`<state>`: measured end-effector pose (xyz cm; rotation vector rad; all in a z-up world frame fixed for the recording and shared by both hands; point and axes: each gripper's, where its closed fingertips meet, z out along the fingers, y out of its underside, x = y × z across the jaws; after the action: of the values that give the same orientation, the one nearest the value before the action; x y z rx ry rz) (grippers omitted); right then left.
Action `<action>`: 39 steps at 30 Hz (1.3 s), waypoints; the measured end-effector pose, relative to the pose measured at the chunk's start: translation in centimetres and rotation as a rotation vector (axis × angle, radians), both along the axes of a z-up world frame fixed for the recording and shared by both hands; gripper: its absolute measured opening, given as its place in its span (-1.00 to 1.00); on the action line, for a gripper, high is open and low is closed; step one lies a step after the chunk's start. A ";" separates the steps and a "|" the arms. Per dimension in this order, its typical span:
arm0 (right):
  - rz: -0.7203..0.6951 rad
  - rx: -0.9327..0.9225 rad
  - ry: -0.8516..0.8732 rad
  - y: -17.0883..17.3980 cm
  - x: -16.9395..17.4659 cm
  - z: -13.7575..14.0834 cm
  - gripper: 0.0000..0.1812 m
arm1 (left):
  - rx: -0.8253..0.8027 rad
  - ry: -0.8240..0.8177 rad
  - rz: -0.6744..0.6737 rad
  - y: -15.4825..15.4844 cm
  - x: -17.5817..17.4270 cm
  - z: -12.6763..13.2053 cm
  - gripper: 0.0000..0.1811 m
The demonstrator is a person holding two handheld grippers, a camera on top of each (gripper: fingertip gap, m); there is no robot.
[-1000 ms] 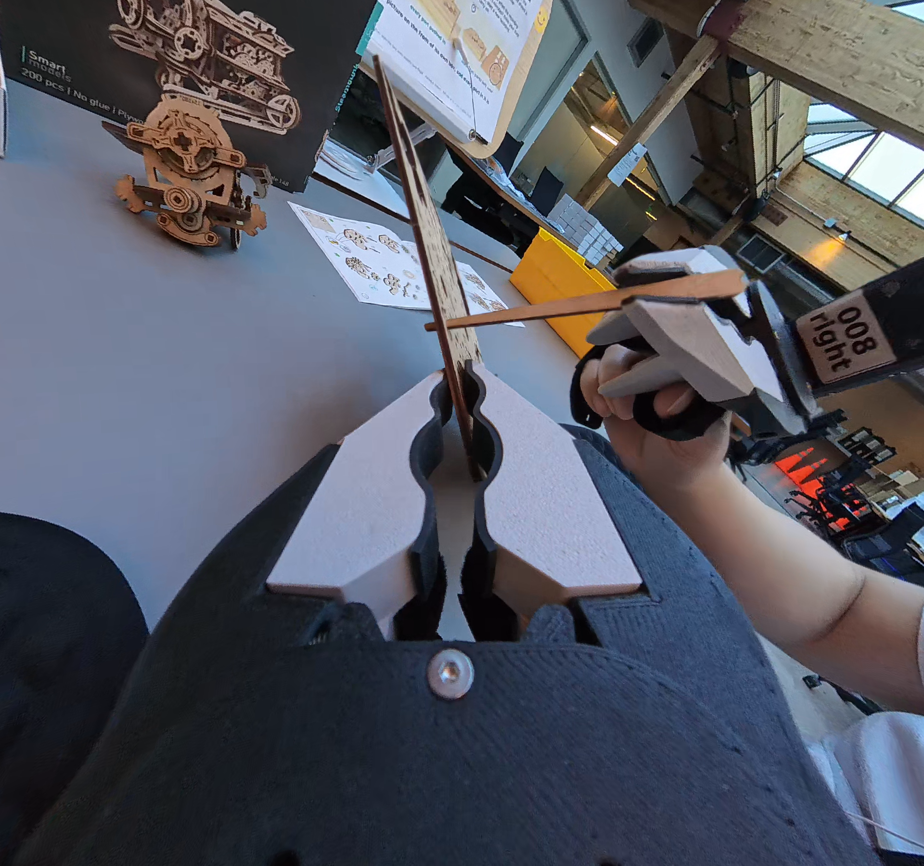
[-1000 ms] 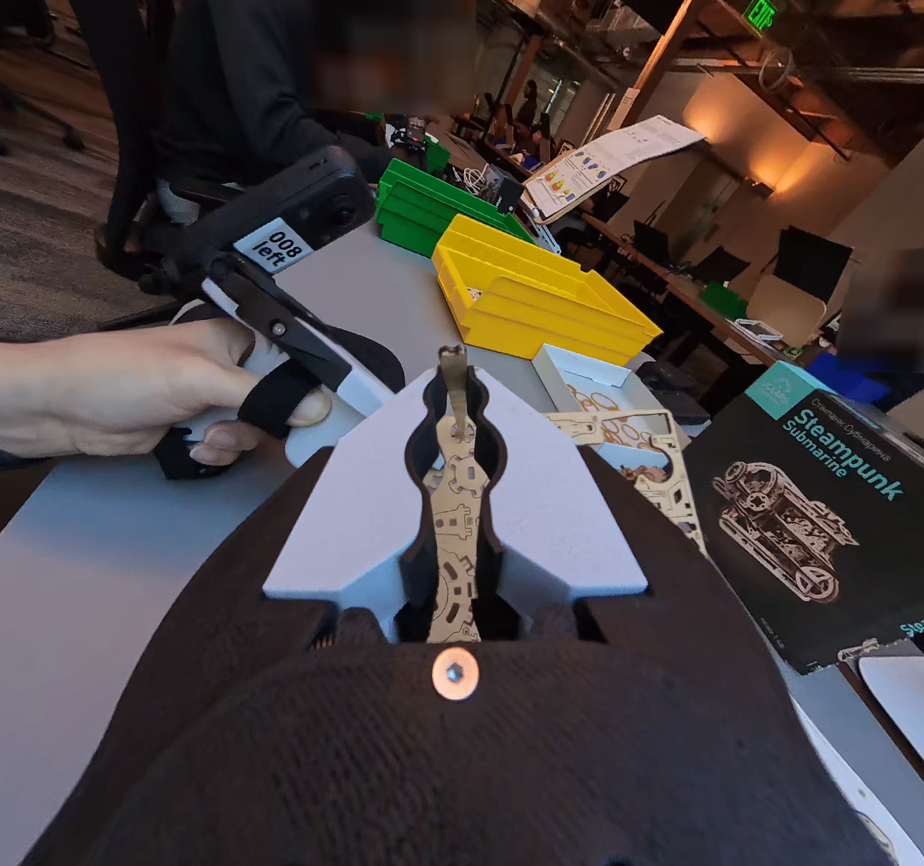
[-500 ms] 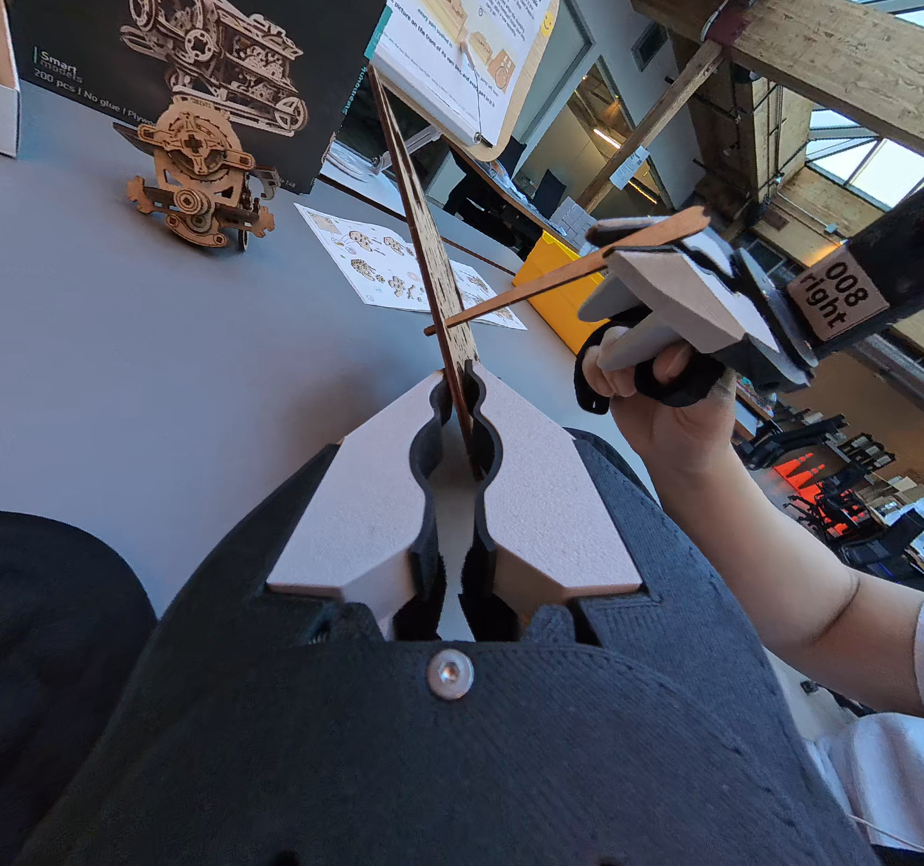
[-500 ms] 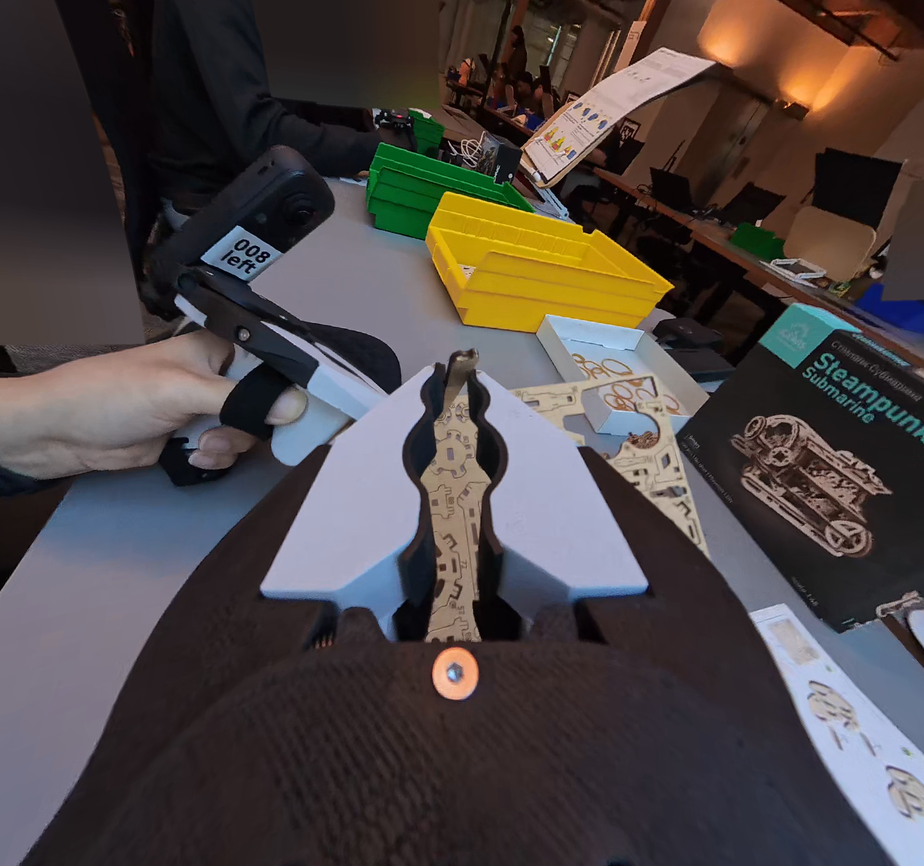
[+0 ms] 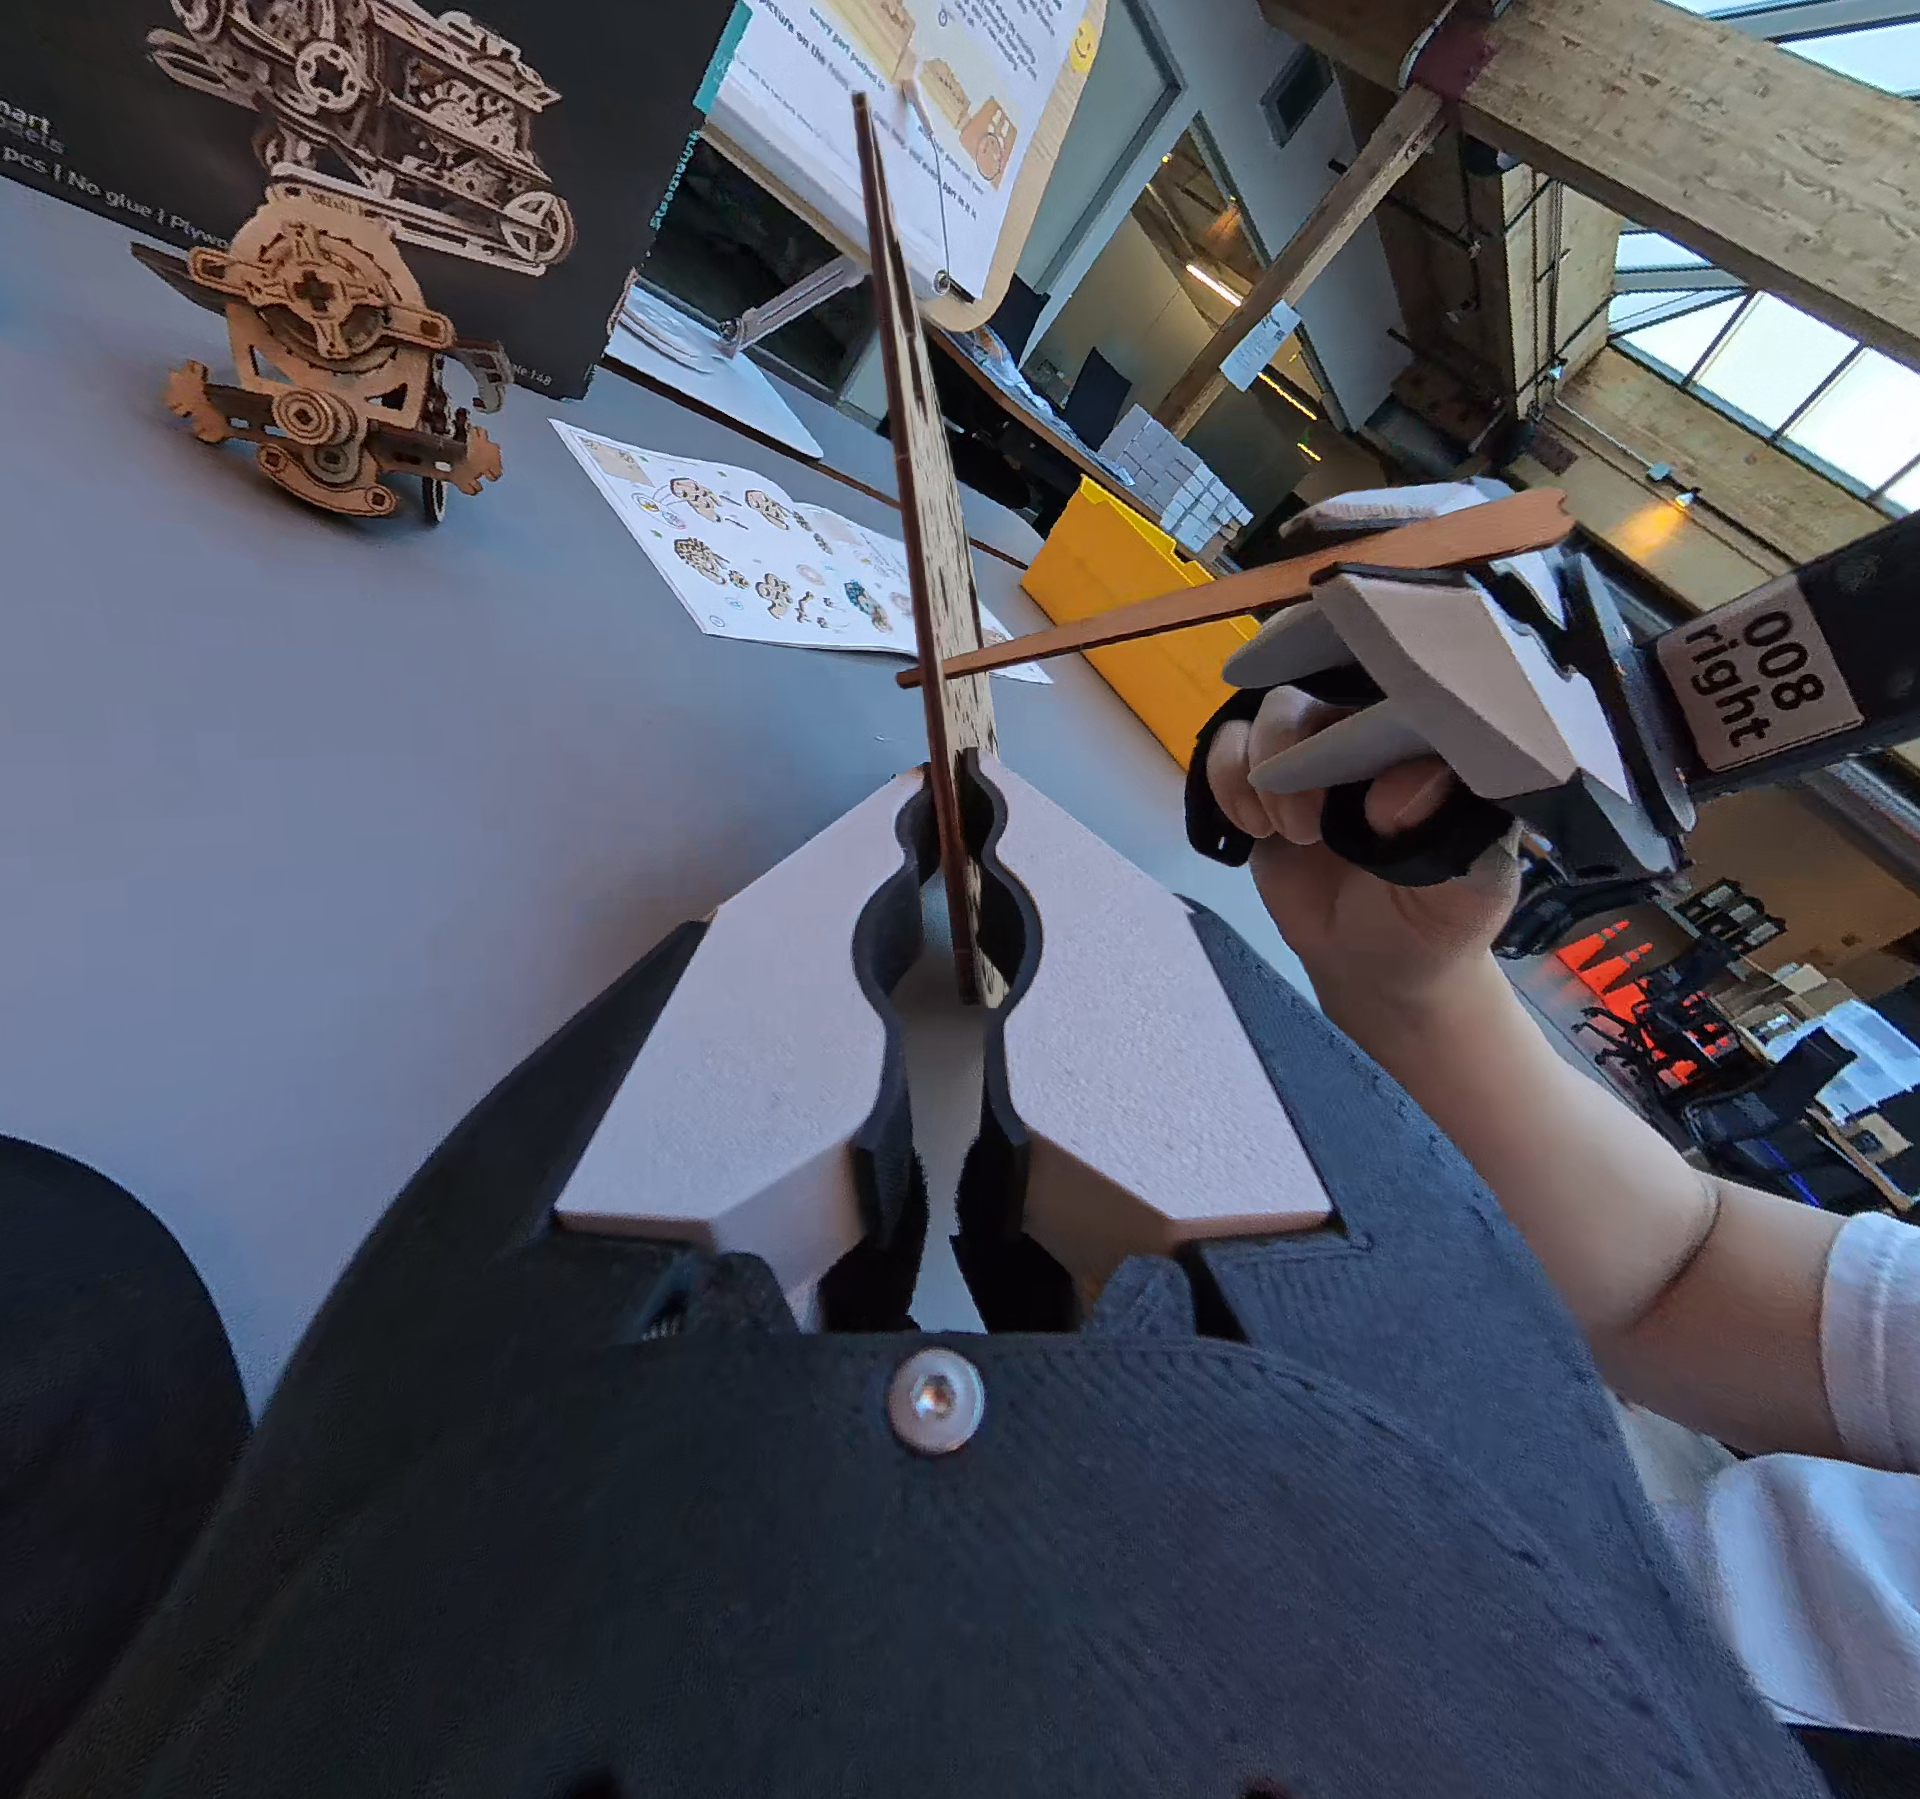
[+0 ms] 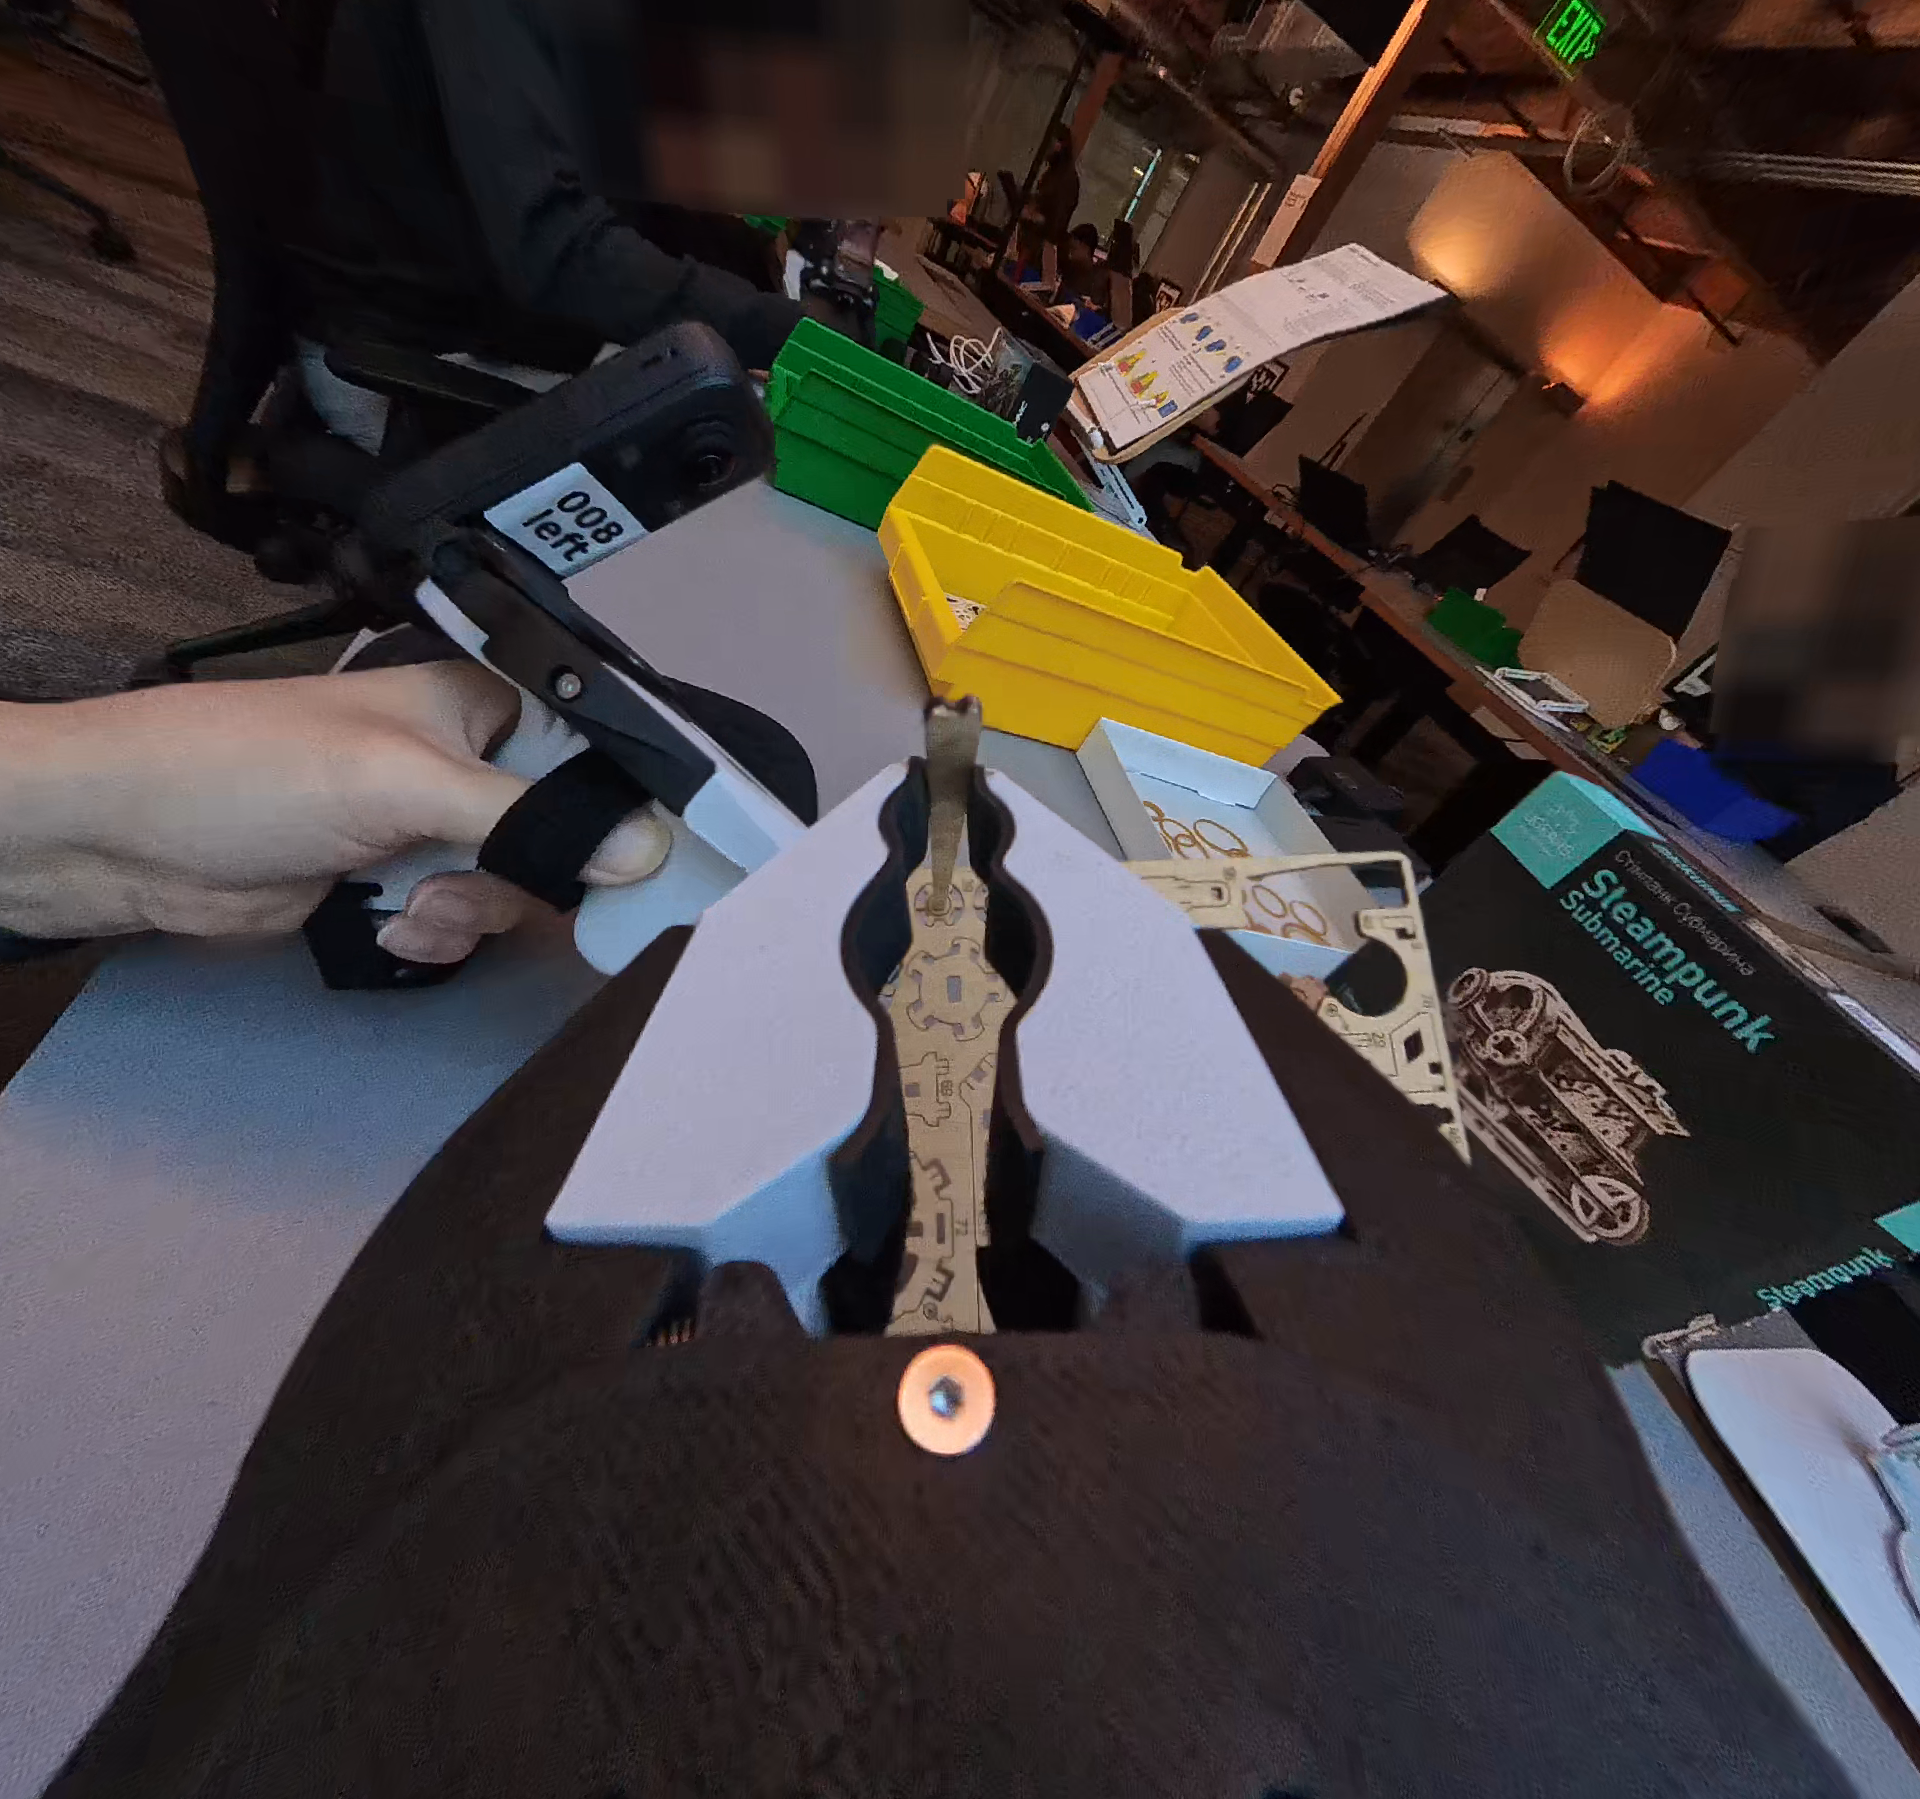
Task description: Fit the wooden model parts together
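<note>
In the left wrist view my left gripper (image 5: 951, 783) is shut on a thin wooden sheet (image 5: 914, 461) that stands edge-on out of the jaws. My right gripper (image 5: 1325, 575) comes in from the right, shut on a slim wooden stick (image 5: 1122, 632). The stick's tip meets the sheet just above my left fingertips. In the right wrist view my right gripper (image 6: 948, 793) holds the stick (image 6: 951, 762) pointing forward. The sheet with gear cut-outs (image 6: 951, 1011) shows through the gap between the fingers. The left gripper (image 6: 727, 814) is on the left, its tips hidden.
On the grey table (image 5: 312, 762) stand a part-built wooden model (image 5: 312, 367), a dark kit box (image 5: 364, 66), an instruction sheet (image 5: 769, 554) and a yellow bin (image 5: 1122, 606). The right wrist view adds green bins (image 6: 862, 419) and a small white box (image 6: 1184, 793). The grippers' ends are close to 7 cm from one another.
My right gripper swung the stick's rear end up, then partly back down, while its tip stayed at the sheet. Both grippers kept their hold.
</note>
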<state>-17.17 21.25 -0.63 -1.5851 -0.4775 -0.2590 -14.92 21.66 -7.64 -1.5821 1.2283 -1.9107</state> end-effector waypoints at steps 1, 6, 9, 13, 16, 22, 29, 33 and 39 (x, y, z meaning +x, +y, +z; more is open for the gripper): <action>-0.006 0.008 0.043 -0.1 0.3 0.3 -0.94 | -0.006 -0.007 -0.005 0.0 -0.1 0.2 -1.00; 0.063 -0.016 0.495 -0.3 2.1 -0.1 -0.94 | 0.007 -0.003 0.008 0.2 -0.2 0.2 -0.99; 0.014 0.007 0.201 -0.4 0.8 -0.5 -0.94 | 0.005 0.001 0.006 0.2 0.0 0.1 -0.99; 0.008 0.000 0.171 -0.4 0.6 -0.9 -0.94 | -0.038 0.006 -0.031 0.4 -0.3 -0.2 -0.87; 0.005 -0.012 0.144 -0.3 0.4 -1.2 -0.94 | -0.048 -0.007 -0.049 0.6 -0.6 0.0 -0.88; 0.025 -0.015 0.141 -0.3 0.0 -1.2 -0.94 | -0.079 0.007 -0.077 0.9 -0.7 0.2 -0.90; 0.036 -0.023 0.134 -0.4 -0.2 -1.4 -0.94 | -0.031 0.042 -0.093 0.5 -0.3 -0.3 -0.98; 0.024 -0.013 0.120 -0.9 -0.4 -1.3 -0.94 | -0.026 0.013 -0.083 0.8 -0.4 0.1 -0.99; -0.062 -0.005 0.068 -1.2 -0.6 -1.2 -0.94 | -0.061 0.005 -0.116 0.4 -0.3 0.4 -1.00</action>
<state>-17.81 20.04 -1.79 -1.6104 -0.3764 -0.2501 -15.26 22.08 -7.20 -1.5783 1.3014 -2.0350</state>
